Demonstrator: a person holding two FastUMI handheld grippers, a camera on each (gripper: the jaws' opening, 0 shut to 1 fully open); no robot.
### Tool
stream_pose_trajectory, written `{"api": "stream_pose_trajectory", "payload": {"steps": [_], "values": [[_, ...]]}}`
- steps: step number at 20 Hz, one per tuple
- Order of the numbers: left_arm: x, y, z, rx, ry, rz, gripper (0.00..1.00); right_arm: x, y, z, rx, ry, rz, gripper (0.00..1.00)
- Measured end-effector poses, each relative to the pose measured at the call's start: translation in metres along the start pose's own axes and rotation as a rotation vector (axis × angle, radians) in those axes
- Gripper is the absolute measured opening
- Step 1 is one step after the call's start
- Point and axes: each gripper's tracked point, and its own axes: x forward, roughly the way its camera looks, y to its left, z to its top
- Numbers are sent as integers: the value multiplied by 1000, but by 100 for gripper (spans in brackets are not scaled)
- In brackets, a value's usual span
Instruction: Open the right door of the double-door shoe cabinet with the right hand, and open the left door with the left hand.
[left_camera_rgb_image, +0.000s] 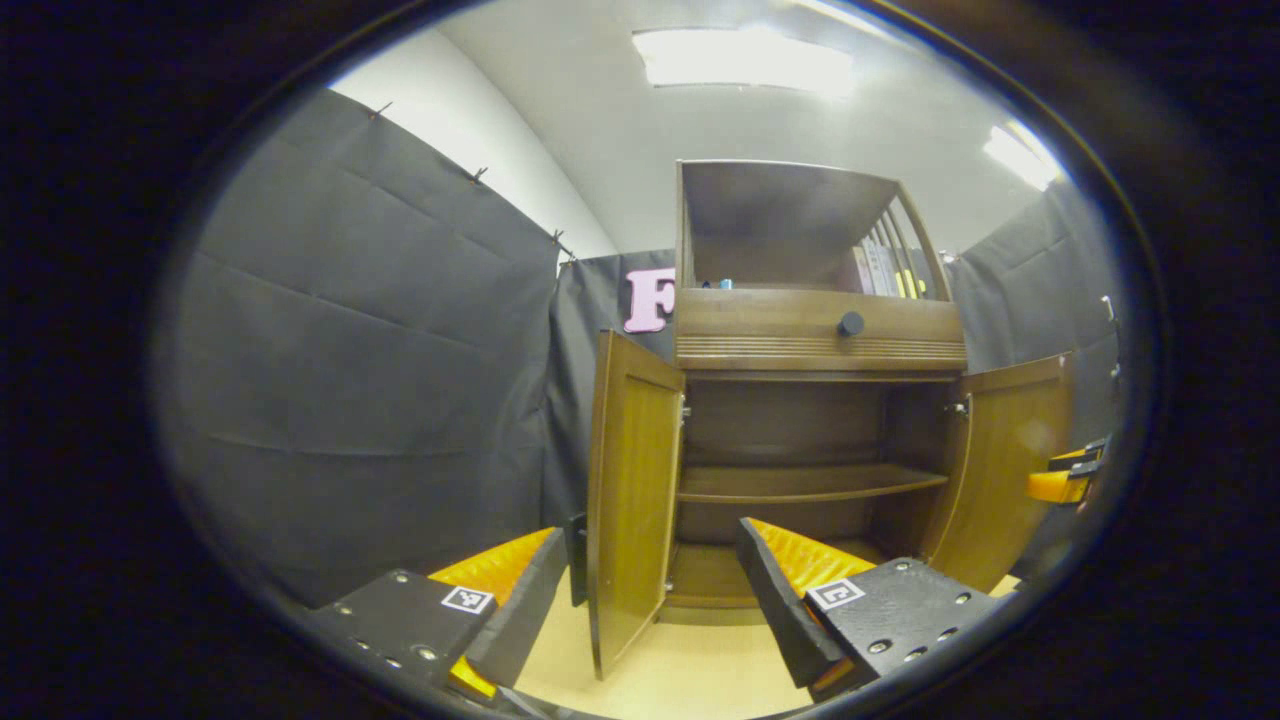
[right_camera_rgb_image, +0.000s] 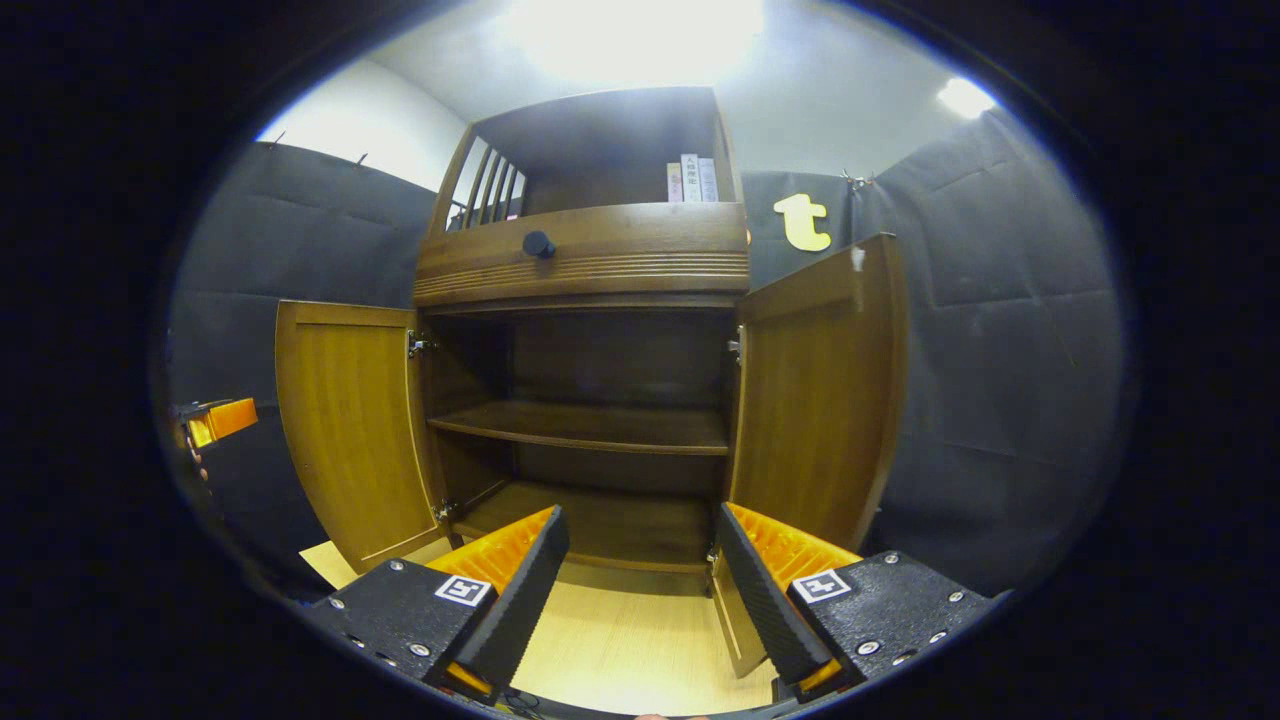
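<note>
The wooden shoe cabinet (left_camera_rgb_image: 820, 345) has both lower doors swung open. In the left gripper view the left door (left_camera_rgb_image: 635, 490) stands edge-on just in front of my left gripper (left_camera_rgb_image: 650, 600), which is open, the door's free edge rising between the spread fingers (left_camera_rgb_image: 500, 590) with no visible press. The right door (left_camera_rgb_image: 1010, 470) hangs open at the right, with the other gripper (left_camera_rgb_image: 1065, 480) beside it. In the right gripper view my right gripper (right_camera_rgb_image: 640, 585) is open before the cabinet (right_camera_rgb_image: 585, 260), its right finger (right_camera_rgb_image: 765, 580) overlapping the right door's (right_camera_rgb_image: 815, 400) lower corner. The left door (right_camera_rgb_image: 350, 430) is open too.
Inside are a bare middle shelf (right_camera_rgb_image: 580, 425) and a bottom board (right_camera_rgb_image: 600, 525). Above sit a drawer front with a dark knob (right_camera_rgb_image: 538, 243) and an open top compartment holding books (right_camera_rgb_image: 690, 180). Pale wood floor (right_camera_rgb_image: 620, 640) runs in front; black cloth walls close in on both sides.
</note>
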Motion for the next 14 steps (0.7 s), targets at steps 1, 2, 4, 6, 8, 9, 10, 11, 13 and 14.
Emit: {"api": "stream_pose_trajectory", "payload": {"steps": [1, 2, 4, 6, 8, 9, 10, 11, 13, 14], "values": [[-11, -9, 3, 9, -8, -1, 100, -7, -10, -2, -1, -10, -12, 92], [-19, -17, 5, 16, -13, -2, 100, -14, -22, -4, -4, -19, -30, 93], [-34, -26, 5, 23, -12, 9, 100, -26, -42, -12, -4, -15, -68, 92], [-42, -32, 7, 26, -8, 26, 100, -43, -60, -19, 9, 4, -101, 94], [-45, -39, 8, 18, -6, 36, 100, -57, -73, -24, 24, 4, -124, 92], [-45, -43, 10, 18, -4, 40, 100, -63, -80, -26, 31, 6, -135, 92], [-46, -46, 11, 22, 0, 43, 100, -67, -85, -29, 37, 13, -143, 93], [-45, -50, 13, 32, 1, 43, 100, -71, -88, -32, 47, 20, -152, 92], [-46, -55, 15, 66, 3, 41, 100, -77, -91, -33, 78, 20, -166, 94], [-47, -58, 18, 85, 2, 38, 100, -79, -92, -31, 90, 14, -169, 94]]}}
